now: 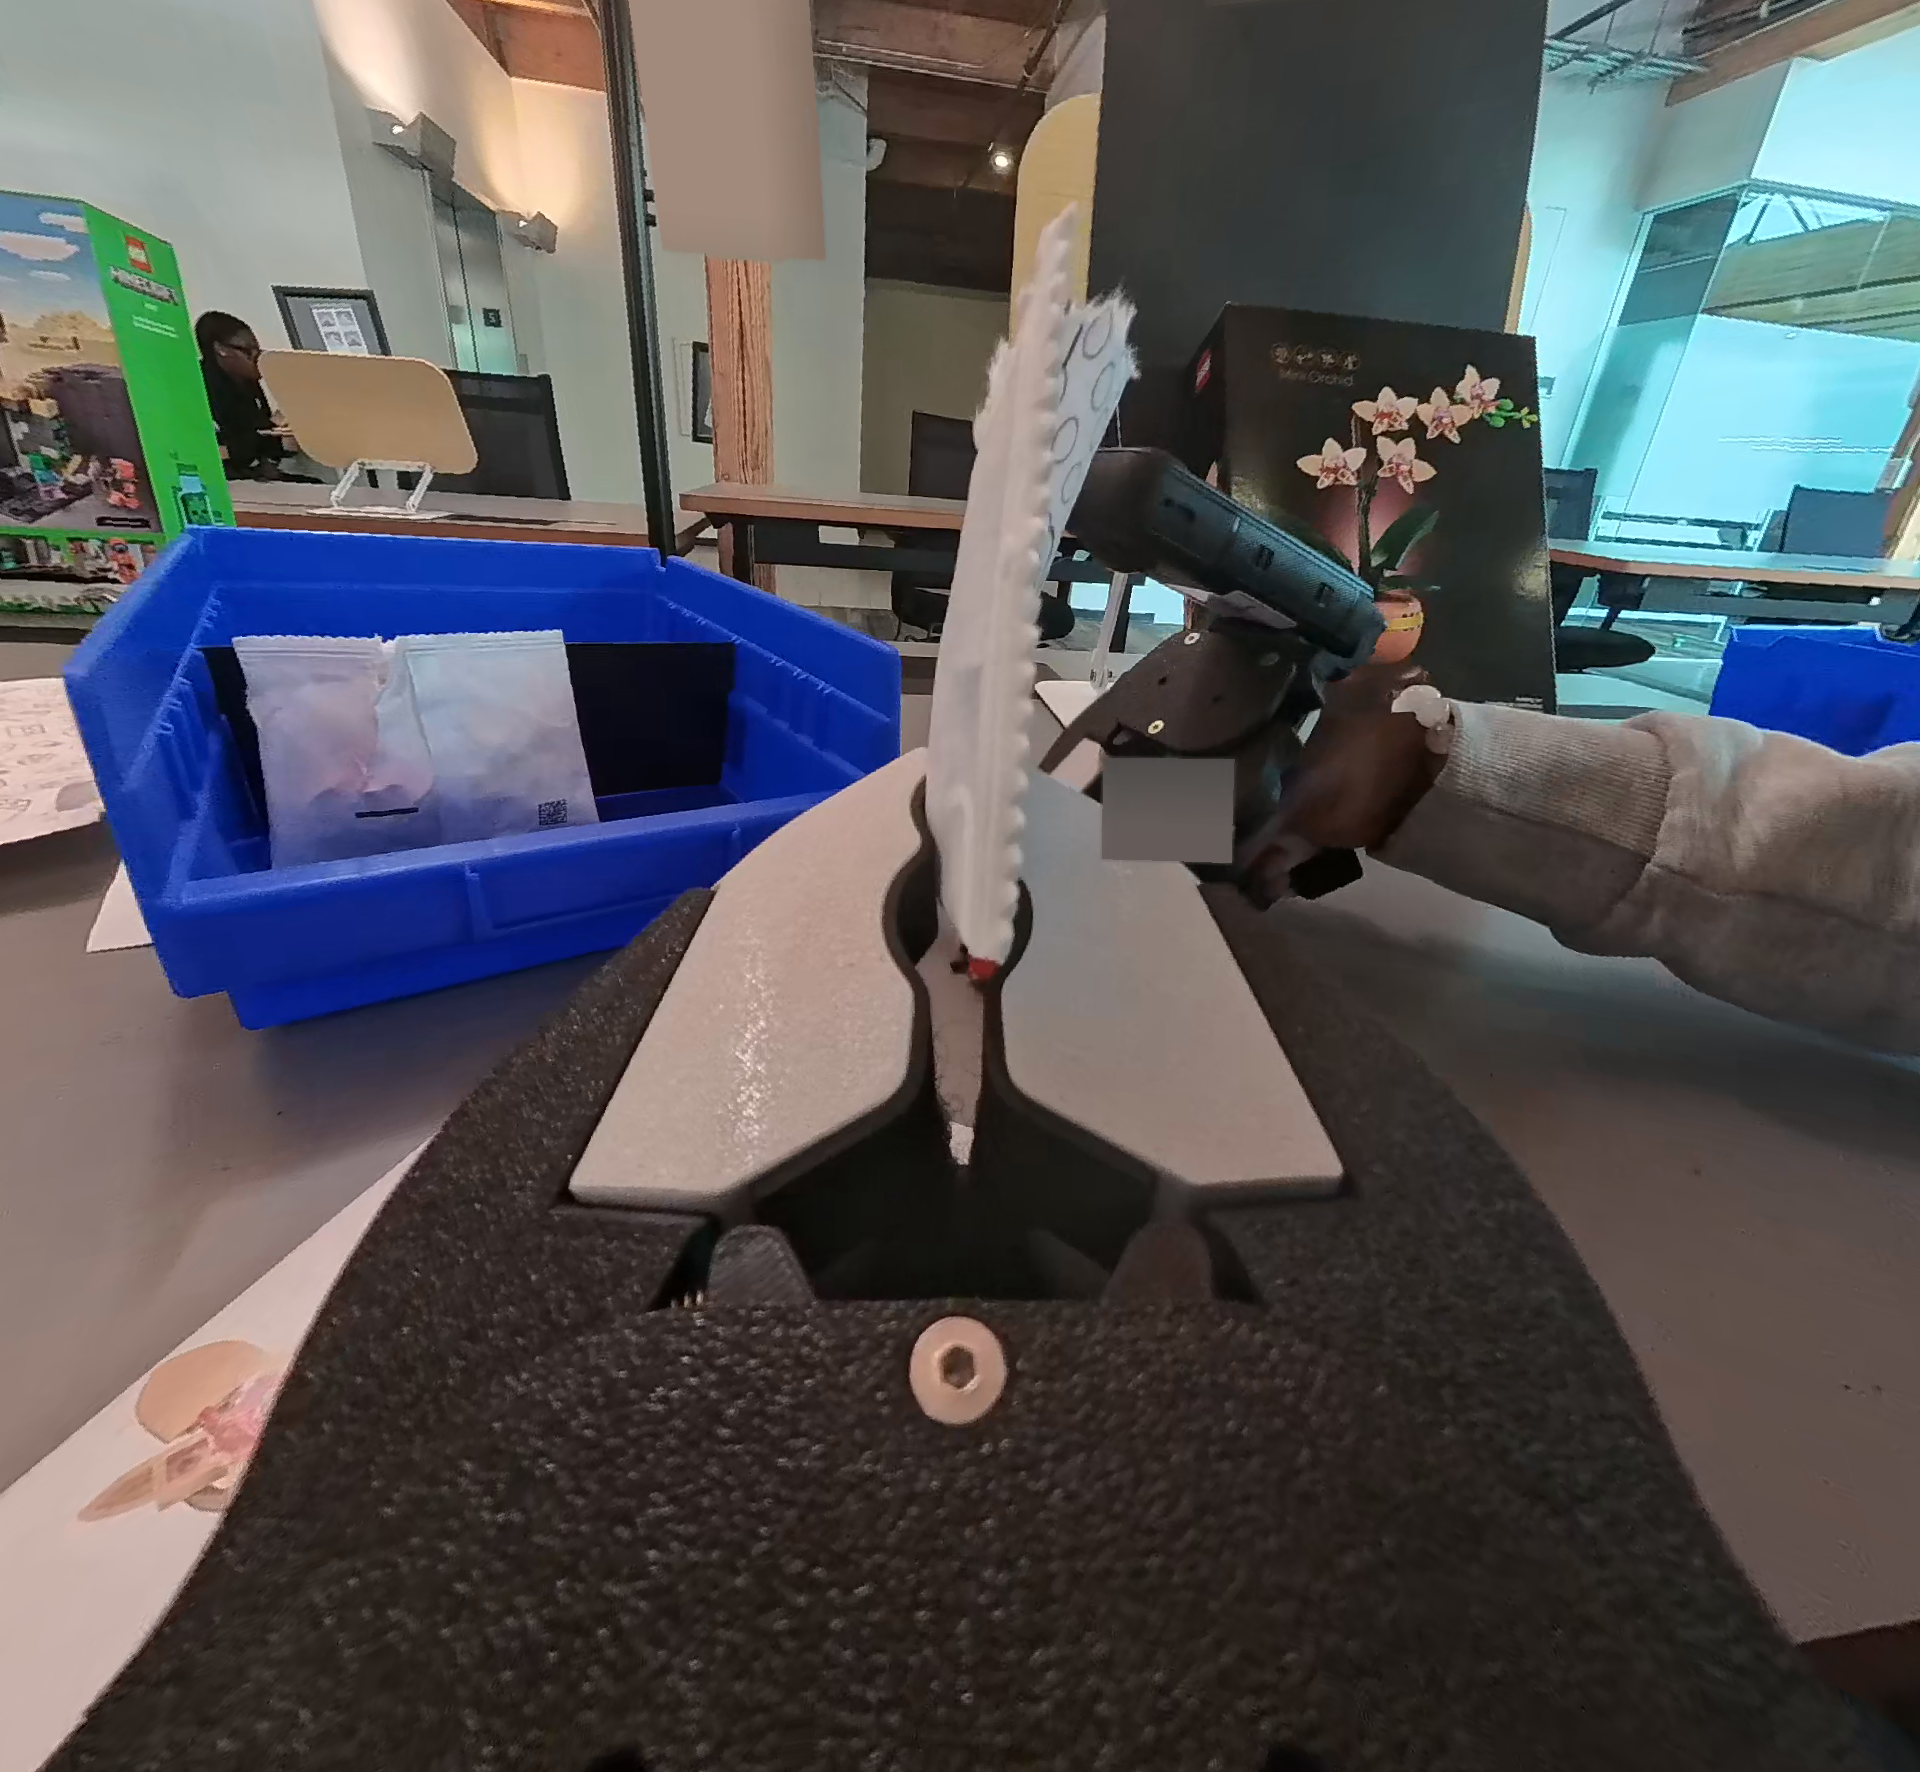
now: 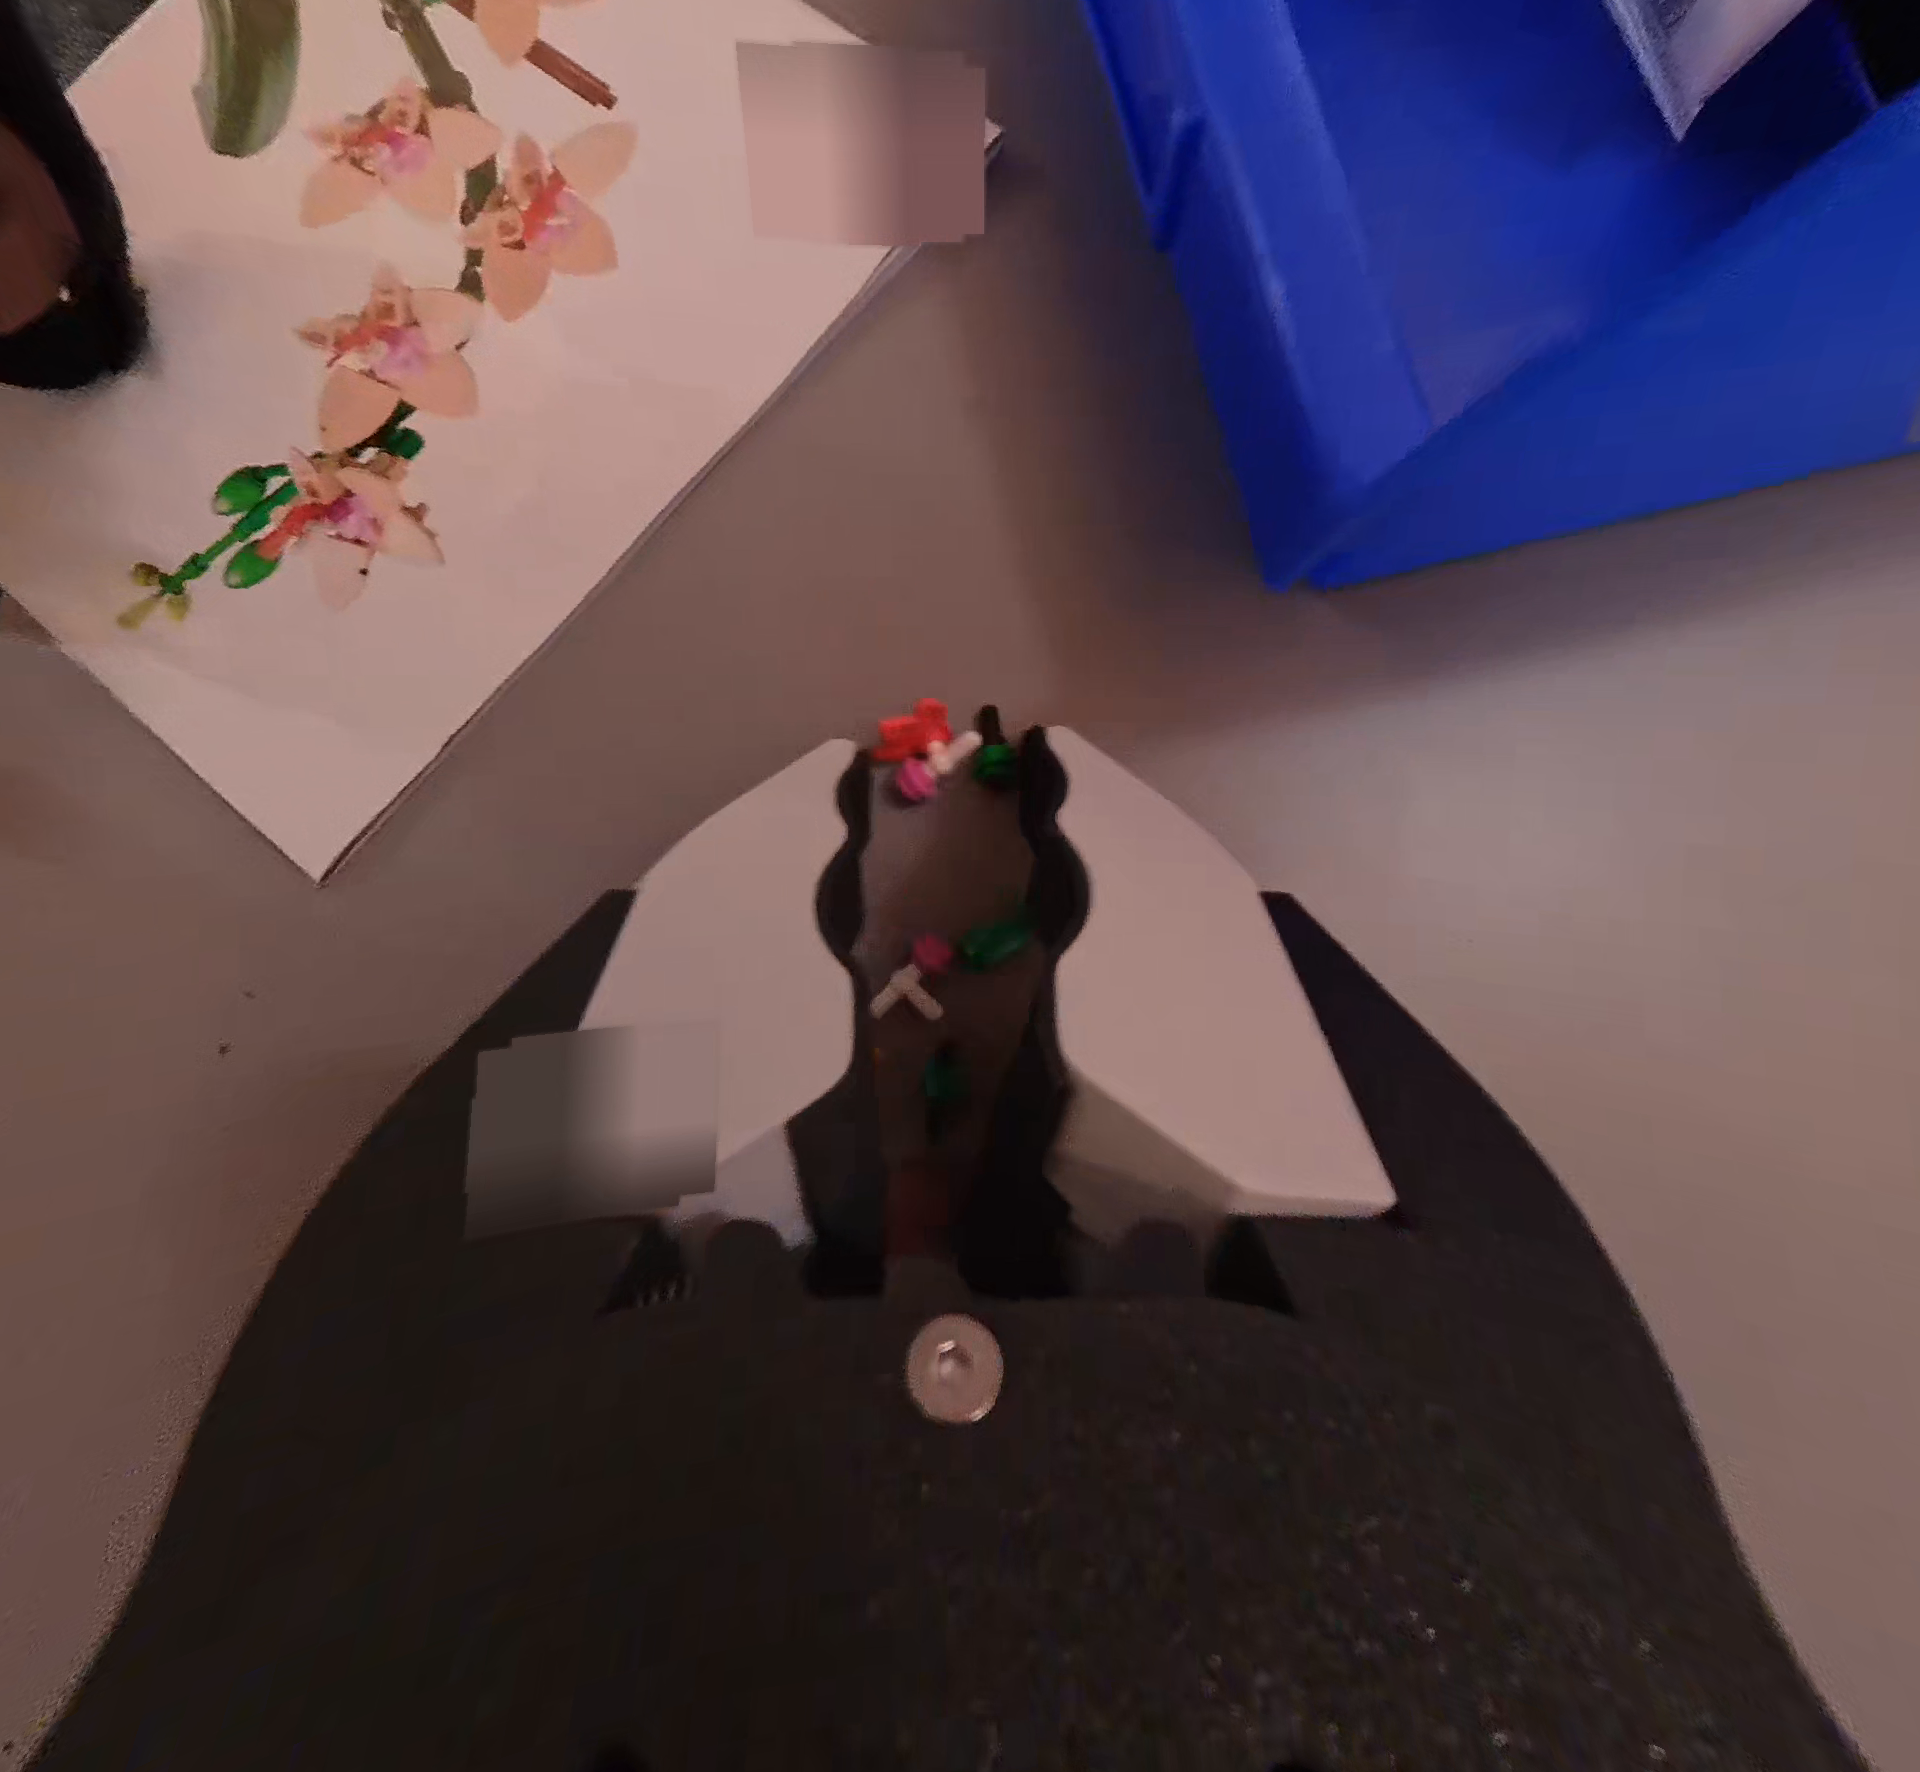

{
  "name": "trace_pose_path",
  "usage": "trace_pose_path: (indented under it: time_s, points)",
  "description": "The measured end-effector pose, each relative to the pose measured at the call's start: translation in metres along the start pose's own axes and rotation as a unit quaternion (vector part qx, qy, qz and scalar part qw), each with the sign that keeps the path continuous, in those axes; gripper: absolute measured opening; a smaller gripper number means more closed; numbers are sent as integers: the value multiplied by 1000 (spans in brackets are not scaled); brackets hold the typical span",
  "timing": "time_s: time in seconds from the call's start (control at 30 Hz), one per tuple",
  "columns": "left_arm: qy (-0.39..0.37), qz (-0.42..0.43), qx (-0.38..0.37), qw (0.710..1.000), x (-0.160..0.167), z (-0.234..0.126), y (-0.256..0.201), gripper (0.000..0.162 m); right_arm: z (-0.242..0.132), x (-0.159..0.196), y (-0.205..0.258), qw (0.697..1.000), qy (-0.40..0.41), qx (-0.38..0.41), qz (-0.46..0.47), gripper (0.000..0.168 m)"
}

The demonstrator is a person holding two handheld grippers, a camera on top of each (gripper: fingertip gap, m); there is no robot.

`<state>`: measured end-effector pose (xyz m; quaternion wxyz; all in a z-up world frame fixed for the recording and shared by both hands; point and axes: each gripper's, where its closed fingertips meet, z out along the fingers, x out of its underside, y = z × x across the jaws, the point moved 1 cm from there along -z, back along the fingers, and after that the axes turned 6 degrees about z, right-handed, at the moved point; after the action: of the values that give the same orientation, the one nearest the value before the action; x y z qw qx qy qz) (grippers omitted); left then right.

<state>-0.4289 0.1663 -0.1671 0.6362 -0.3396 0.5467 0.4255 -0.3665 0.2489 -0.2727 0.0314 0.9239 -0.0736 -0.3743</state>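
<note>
My left gripper (image 1: 971,818) is shut on a white paper bag (image 1: 992,579). The bag stands upright between the jaws, with a torn, frayed top edge and a small red piece (image 1: 982,969) at its lower corner. My right gripper (image 2: 945,751) is open by a narrow gap and points down at the grey table (image 2: 1455,891). Several small loose pieces (image 2: 925,969) in red, pink, white and green lie in that gap and at the fingertips. The right gripper also shows in the left wrist view (image 1: 1195,694), just right of the bag and held by a hand in a grey sleeve.
A blue bin (image 1: 416,901) at left holds two white bags (image 1: 416,735); its corner also shows in the right wrist view (image 2: 1558,372). A booklet with an orchid picture (image 2: 416,372) lies on the table. A black orchid box (image 1: 1382,496), a green box (image 1: 94,392) and a second blue bin (image 1: 1818,683) stand behind. One gripper's finger ends stand about 15 cm off the other's.
</note>
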Motion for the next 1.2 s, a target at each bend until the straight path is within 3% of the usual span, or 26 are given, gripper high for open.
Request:
trace_pose_path:
  time_s: [0.07, 0.33, 0.4, 0.63, 0.73, 0.93, 1.07, 1.2]
  points:
    - [-1, -1, 1, 1000, 0, 0, 0, 2, 0, 1, 6, 1000, 3, -18, -3, 7]
    - [-2, -3, 0, 1000, 0, -2, 0, 2, -6, -3, 6, 1000, -18, 4, -10, 7]
    - [-3, -2, -1, 1000, -1, -2, 0, 2, -10, -13, 8, 999, -37, 1, -2, 32]
    - [-1, 3, 1, 1000, -1, 0, -2, 1, 11, -20, 8, 1000, -8, 20, 0, 36]
    - [-3, 3, 0, 1000, -2, -1, -1, 1, 19, -20, 8, 1000, -3, 22, 11, 16]
    - [-2, -1, -2, 1000, -1, -1, 0, 1, 15, -17, 6, 999, -3, 30, 13, 15]
    - [1, -1, -6, 1000, 1, -1, 3, 2, -10, -24, 5, 998, -44, 31, 37, 15]
    - [7, 2, -12, 1000, 2, 0, 3, 2, -73, -73, 21, 983, -173, 8, 59, 15]
